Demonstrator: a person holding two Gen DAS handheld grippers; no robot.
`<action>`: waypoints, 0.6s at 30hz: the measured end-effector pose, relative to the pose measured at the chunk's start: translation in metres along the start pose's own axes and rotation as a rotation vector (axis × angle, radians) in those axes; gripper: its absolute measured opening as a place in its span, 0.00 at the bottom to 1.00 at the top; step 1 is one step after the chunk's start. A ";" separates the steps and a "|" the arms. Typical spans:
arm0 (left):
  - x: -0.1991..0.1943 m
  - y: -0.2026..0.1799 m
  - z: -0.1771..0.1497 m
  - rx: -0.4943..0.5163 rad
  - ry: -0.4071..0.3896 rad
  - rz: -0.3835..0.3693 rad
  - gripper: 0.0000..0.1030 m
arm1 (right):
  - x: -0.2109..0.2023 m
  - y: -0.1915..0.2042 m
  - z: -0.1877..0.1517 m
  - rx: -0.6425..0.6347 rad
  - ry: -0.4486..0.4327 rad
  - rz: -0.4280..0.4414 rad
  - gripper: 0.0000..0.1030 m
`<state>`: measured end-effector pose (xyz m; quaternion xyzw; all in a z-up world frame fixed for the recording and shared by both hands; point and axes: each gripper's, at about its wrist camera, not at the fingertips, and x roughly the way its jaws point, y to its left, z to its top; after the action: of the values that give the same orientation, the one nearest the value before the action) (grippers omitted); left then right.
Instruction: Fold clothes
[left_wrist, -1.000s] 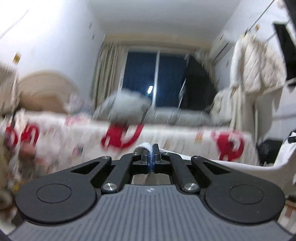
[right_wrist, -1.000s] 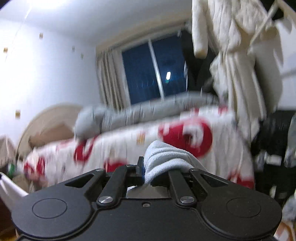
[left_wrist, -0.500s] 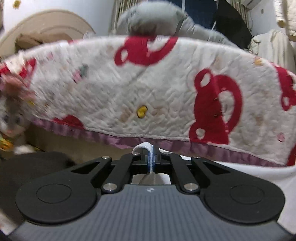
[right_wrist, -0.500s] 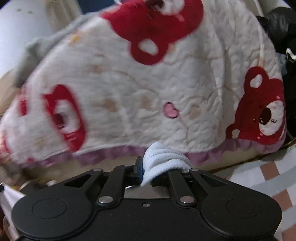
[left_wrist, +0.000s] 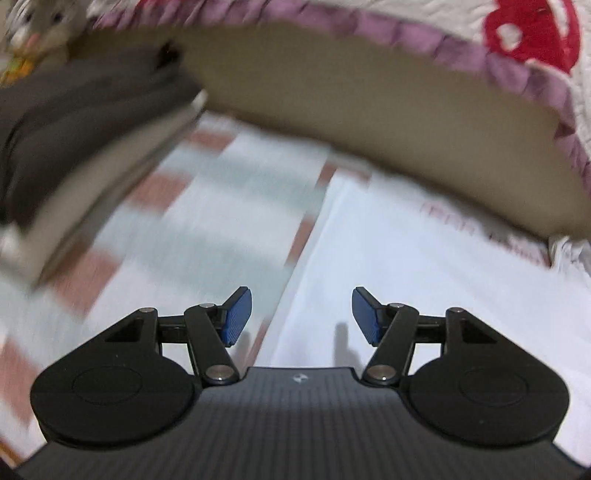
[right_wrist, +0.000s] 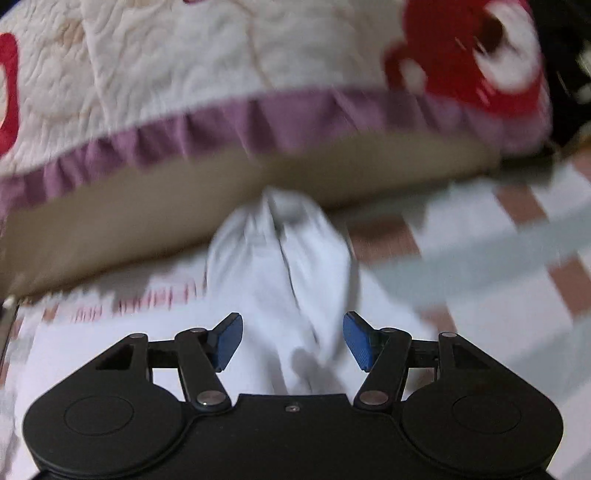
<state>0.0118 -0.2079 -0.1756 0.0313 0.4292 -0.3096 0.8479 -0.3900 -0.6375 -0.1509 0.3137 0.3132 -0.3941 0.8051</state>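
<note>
A: What surrounds the white garment (right_wrist: 280, 258)?
B: It lies on a checked mat (left_wrist: 207, 221) beside the bed's quilt (right_wrist: 147, 85).
A: And the fingers?
B: Both grippers, left (left_wrist: 301, 315) and right (right_wrist: 293, 341), are opening; neither grips cloth

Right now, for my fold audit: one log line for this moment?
left gripper: opening, nothing between | right gripper: opening, white garment between pads, unpressed | garment on checked mat
</note>
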 end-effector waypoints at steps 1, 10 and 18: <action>-0.002 0.004 -0.002 -0.028 0.017 0.002 0.58 | -0.002 -0.006 -0.013 0.002 0.031 -0.024 0.64; -0.011 -0.022 -0.006 -0.012 0.023 -0.028 0.58 | -0.029 -0.038 -0.046 0.274 0.080 0.076 0.64; -0.060 -0.061 -0.042 0.181 0.029 -0.148 0.61 | -0.081 0.036 -0.078 -0.019 0.074 0.205 0.64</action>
<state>-0.0780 -0.2140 -0.1445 0.0802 0.4128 -0.4083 0.8102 -0.4201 -0.5260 -0.1281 0.3510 0.3125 -0.2947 0.8320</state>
